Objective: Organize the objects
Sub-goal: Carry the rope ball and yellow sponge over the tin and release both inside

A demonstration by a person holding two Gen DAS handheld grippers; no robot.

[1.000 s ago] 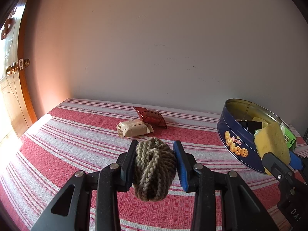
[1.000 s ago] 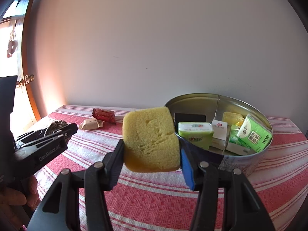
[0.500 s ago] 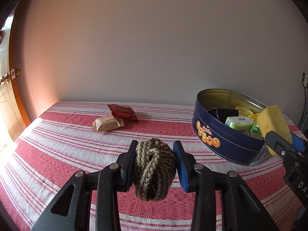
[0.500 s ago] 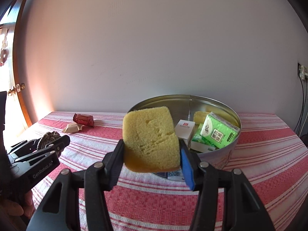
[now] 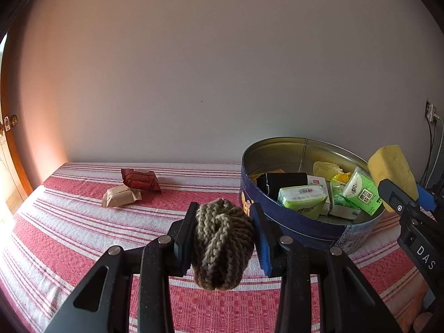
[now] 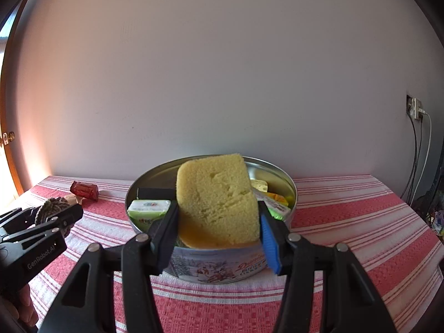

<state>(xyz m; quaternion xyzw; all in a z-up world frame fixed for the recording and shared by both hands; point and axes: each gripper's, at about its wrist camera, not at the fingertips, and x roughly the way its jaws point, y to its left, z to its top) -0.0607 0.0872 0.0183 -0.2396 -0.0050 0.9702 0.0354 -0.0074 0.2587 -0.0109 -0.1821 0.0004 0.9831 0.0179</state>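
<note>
My left gripper (image 5: 223,231) is shut on a brown knitted ball (image 5: 222,245), held above the striped cloth just left of a round blue cookie tin (image 5: 299,230). My right gripper (image 6: 217,229) is shut on a yellow sponge (image 6: 216,199), held in front of the tin's (image 6: 222,267) near wall, about level with its rim. The tin holds green tissue packs (image 5: 302,199), a black box (image 5: 281,181), a white box and a yellow piece. From the left wrist view the sponge (image 5: 392,168) sits at the tin's right edge. The right wrist view shows the left gripper (image 6: 59,216) with the knitted ball (image 6: 52,208) at the far left.
A red snack packet (image 5: 140,179) and a tan one (image 5: 120,196) lie on the red-and-white striped cloth (image 5: 69,222) toward the far left. A plain wall stands behind the table. A wall socket with cables (image 6: 416,138) is at right, a wooden door frame at left.
Both grippers have swung to the right with their loads. The tin now sits straight ahead of the sponge and close beside the knitted ball. Grips have not changed.
</note>
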